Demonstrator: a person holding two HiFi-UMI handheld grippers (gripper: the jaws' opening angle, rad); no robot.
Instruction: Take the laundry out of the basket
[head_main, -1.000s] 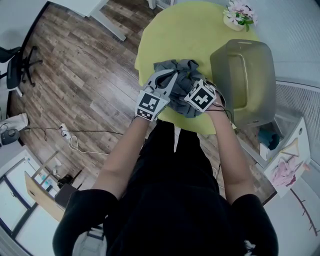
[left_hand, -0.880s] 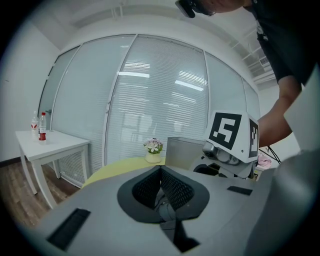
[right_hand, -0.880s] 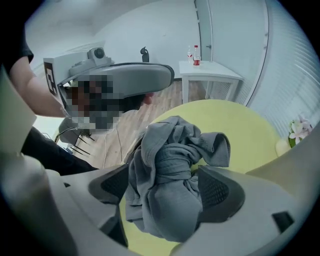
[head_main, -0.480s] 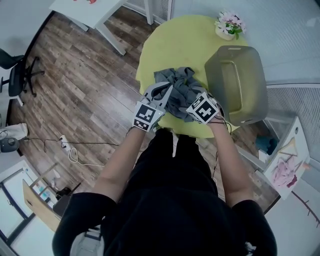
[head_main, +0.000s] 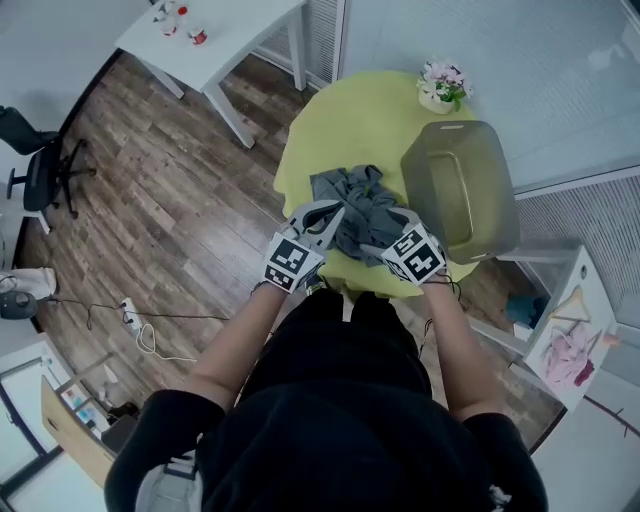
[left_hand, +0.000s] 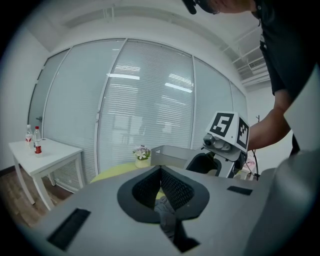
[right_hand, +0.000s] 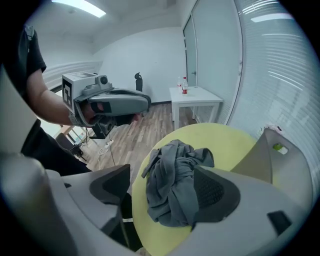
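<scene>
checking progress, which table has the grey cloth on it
The round yellow-green table holds the crumpled grey cloth; the white rectangular table has just bottles.

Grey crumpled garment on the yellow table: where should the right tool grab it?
Pinch the raised bunched ridge of the grey crumpled garment, not the thin edges flat on the yellow round table. Come down from the near side, where the open right tool lines up with it; the tan plastic basket crowds its right.

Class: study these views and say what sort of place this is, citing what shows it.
Most likely an office room, not a home: blind-covered glass walls, a swivel office chair, and a plain white desk near the round table holding the basket and grey garment.
</scene>
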